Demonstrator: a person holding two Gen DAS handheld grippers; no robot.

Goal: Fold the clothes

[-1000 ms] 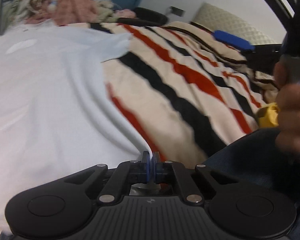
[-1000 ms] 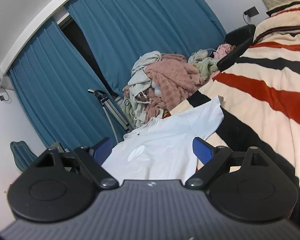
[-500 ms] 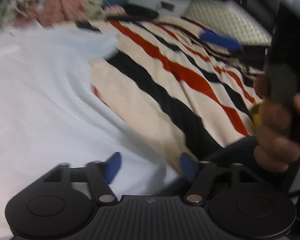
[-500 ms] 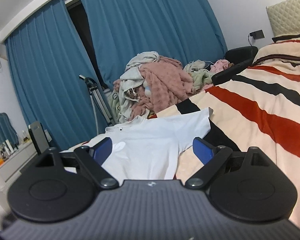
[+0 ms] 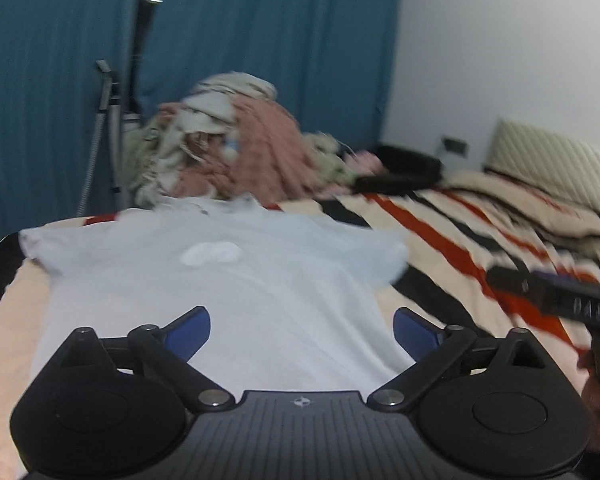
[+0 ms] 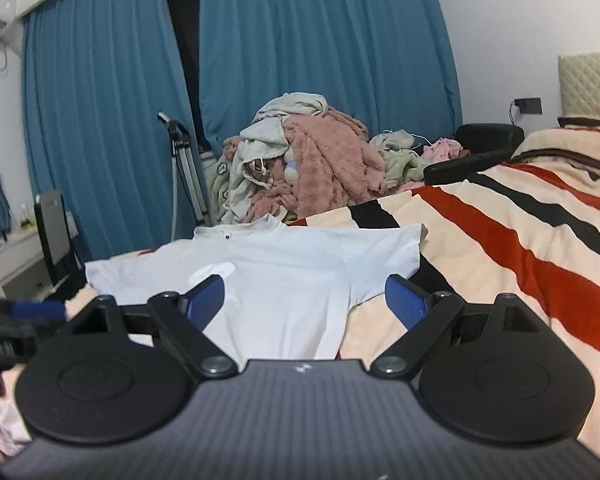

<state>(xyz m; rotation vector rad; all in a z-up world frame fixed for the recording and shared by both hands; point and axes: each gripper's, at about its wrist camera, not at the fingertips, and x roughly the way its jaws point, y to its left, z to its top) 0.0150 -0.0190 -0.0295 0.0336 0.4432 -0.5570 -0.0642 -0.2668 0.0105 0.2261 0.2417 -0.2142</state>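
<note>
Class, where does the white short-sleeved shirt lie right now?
In both wrist views the white short-sleeved shirt lies spread on the striped blanket, before the clothes pile.

Striped blanket: cream, red and black, covers the bed. Blue curtains hang beyond the blanket's far edge. A black chair stands at that edge; a quilted headboard rises right of it.
</note>
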